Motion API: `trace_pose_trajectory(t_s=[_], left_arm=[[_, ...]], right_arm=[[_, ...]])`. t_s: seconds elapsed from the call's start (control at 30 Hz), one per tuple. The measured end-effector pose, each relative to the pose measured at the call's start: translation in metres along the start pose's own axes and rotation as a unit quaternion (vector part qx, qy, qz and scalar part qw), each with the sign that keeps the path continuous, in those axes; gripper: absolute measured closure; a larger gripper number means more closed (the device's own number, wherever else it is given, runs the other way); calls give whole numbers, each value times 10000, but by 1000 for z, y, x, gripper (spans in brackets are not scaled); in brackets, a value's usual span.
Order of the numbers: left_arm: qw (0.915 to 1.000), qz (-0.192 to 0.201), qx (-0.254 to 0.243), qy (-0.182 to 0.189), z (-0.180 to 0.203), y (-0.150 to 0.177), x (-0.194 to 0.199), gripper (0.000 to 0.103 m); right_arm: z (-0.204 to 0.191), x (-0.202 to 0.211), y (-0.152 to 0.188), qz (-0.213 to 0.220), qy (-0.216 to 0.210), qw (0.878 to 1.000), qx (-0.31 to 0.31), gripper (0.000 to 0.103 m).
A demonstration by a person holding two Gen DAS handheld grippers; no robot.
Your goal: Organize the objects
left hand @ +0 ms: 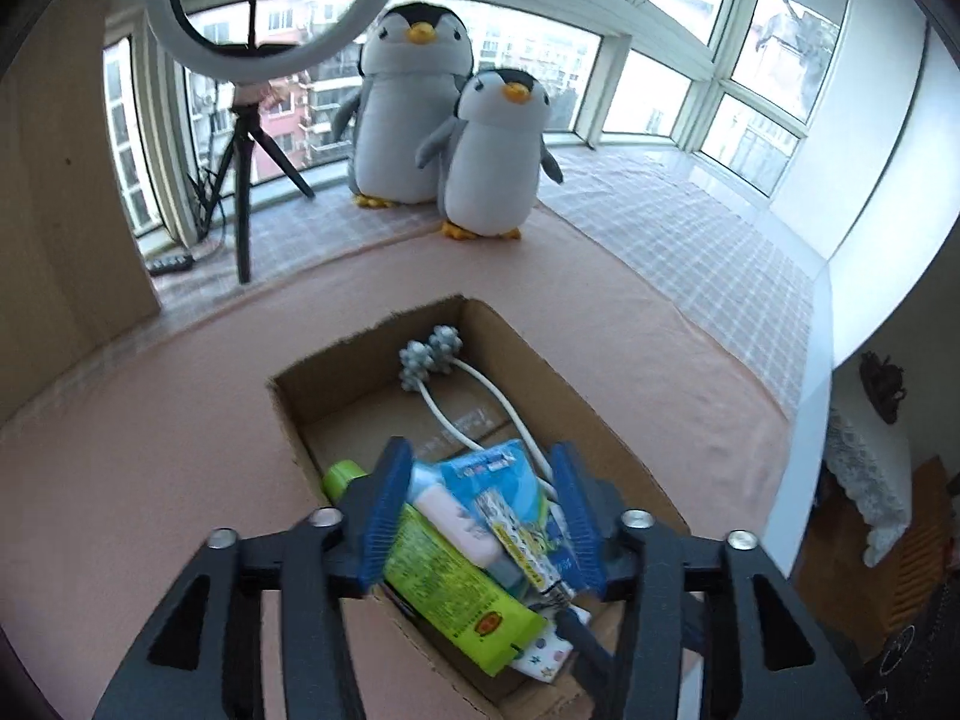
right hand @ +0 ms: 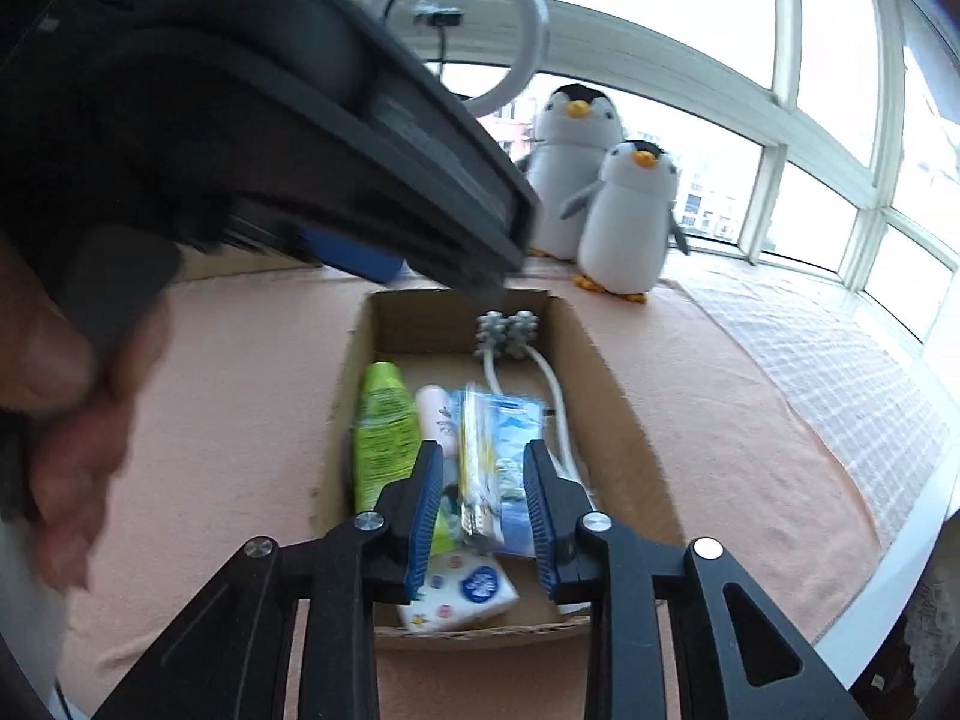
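Only the right wrist view shows a hand (right hand: pixel 54 396) and the left gripper's body overhead. Both the left gripper (left hand: pixel 480 510) and right gripper (right hand: pixel 483 507) hang fingers apart, empty, over the cardboard box (right hand: pixel 606 372) on the pink cloth (left hand: pixel 150 450). Inside lie a green tube (right hand: pixel 384 432), blue packet (right hand: pixel 510 456), tissue pack (right hand: pixel 462 594) and white massager (left hand: pixel 429 354).

An open cardboard box (right hand: pixel 606 372) sits on the pink-covered bench (right hand: pixel 240 396) with its flaps gone or folded away. Along its left wall lies a lime-green tube (right hand: pixel 384 432), cap toward the far end. Beside it rests a pale pink bottle (right hand: pixel 435 411), and against that a blue-and-white packet (right hand: pixel 510 438), with a narrow yellow-edged card pack (right hand: pixel 474 462) lying on it. A white tissue pack (right hand: pixel 462 591) with coloured dots lies at the near end. A white two-armed roller massager (right hand: pixel 510 330) has its knobbly grey heads at the far wall.
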State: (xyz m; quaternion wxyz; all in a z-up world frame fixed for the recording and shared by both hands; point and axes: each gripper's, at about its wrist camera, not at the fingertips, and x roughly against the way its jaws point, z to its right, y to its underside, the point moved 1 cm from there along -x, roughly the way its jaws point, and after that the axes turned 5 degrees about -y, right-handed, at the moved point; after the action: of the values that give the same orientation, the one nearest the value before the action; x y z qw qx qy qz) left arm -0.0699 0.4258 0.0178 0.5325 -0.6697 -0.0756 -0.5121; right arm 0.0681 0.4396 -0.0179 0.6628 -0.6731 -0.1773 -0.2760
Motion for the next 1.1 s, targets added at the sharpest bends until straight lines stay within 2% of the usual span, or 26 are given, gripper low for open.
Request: trace_pose_trajectory(t_s=[0.03, 0.17, 0.23, 0.37, 0.43, 0.53, 0.73, 0.93, 1.1], left_arm=[[9995, 247, -22, -180, -2, -3, 11, 22], [9957, 736, -162, -533, -11, -10, 42, 16], [9944, 837, -173, -621, -17, -13, 54, 14], [9920, 1011, -70, -755, -36, -9, 76, 11], [9906, 1064, 9, -858, -49, -5, 85, 10], [9889, 1080, 231, -992, -71, 3, 102, 10], [9799, 1115, 832, -1428, -134, 36, 133, 9], [9646, 1083, 1466, -1905, -201, 86, 163, 9], [9513, 1119, 1841, -2205, -247, 126, 191, 9]], right_arm=[[5, 4, 0, 80, 92, 9999, -76, 62], [13, 16, -3, 260, 154, 9993, -214, 53], [10, 20, -6, 293, 140, 9993, -182, 46], [-2, 27, -17, 399, 120, 9991, -107, 42], [-9, 28, -24, 455, 102, 9989, -78, 33], [-25, 25, -34, 439, -91, 9990, -52, 31], [-71, 12, -45, 266, -524, 9982, 113, 23], [-128, 0, -48, 13, -865, 9957, 343, 11], [-172, -7, -50, -219, -1064, 9932, 411, 9]])
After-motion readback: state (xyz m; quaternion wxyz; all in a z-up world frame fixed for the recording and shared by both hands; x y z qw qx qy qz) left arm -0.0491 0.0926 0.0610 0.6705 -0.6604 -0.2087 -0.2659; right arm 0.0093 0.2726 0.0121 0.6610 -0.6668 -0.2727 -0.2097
